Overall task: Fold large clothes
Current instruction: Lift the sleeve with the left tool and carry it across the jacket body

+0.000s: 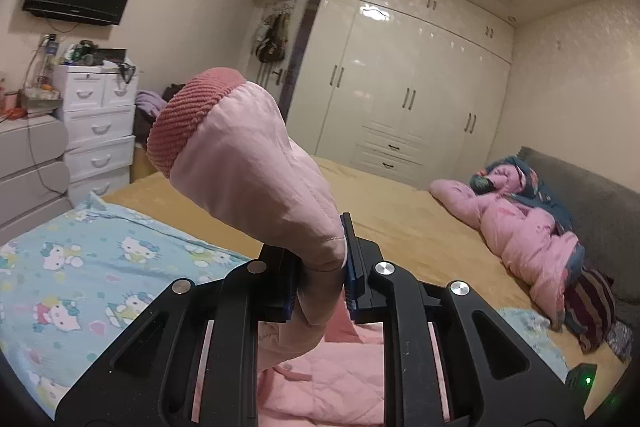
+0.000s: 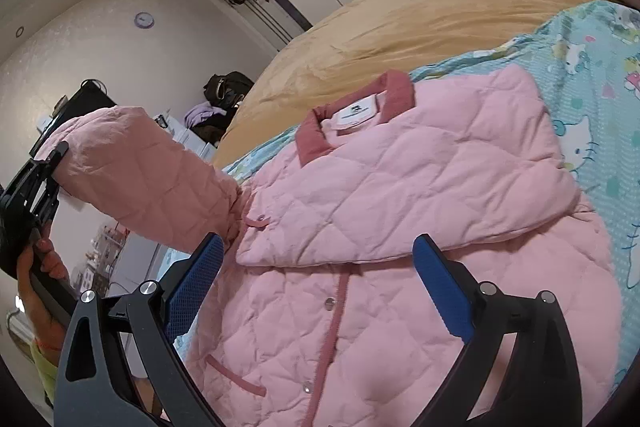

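Observation:
A pink quilted jacket with a darker pink collar lies front up on the bed. One sleeve is folded across its chest. My left gripper is shut on the other sleeve, near its ribbed cuff, and holds it up off the bed. That gripper also shows in the right wrist view with the raised sleeve. My right gripper is open and empty, hovering over the jacket's button placket.
The jacket rests on a blue cartoon-print sheet over a tan bedspread. A bundle of pink bedding lies by the grey headboard. White drawers and a wardrobe stand beyond the bed.

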Demonstrator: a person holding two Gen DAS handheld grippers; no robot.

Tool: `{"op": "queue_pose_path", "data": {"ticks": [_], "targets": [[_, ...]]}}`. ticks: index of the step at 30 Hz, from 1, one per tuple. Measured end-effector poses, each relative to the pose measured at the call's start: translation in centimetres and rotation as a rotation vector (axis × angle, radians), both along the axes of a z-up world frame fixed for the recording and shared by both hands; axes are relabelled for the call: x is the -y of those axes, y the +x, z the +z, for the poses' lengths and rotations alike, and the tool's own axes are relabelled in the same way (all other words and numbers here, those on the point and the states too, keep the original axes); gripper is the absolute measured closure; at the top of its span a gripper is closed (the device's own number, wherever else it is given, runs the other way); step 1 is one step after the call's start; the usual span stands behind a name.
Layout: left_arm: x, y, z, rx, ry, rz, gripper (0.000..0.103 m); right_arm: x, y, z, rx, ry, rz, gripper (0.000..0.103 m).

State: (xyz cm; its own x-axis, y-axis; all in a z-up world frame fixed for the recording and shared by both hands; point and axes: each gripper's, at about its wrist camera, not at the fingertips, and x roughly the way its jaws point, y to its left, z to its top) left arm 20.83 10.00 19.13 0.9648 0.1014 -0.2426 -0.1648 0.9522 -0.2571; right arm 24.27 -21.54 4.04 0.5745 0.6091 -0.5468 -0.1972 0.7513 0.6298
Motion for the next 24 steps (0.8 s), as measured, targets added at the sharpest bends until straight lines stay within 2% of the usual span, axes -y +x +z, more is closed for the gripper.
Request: {"op": "queue_pose_path", "data": {"ticks": [11,15,24], "targets": [[6.1,3.0,-3.2,-0.079,0.090,-0.113,0.092,4.2,0.1,-0.7,-0.018,0.020,-0.069,0.008],[8.1,4.2,-4.8,-0.124,0.097,-0.169,0.092,5.8,0.2,-1.1,-0.027,0.020,-0.101,0.008],[12.8,6.3,-10.9,-0.239,0.173,-0.308,0.092,9.7,0.6,-2.2,-0.062,0.019,-0.210,0.008]]}}
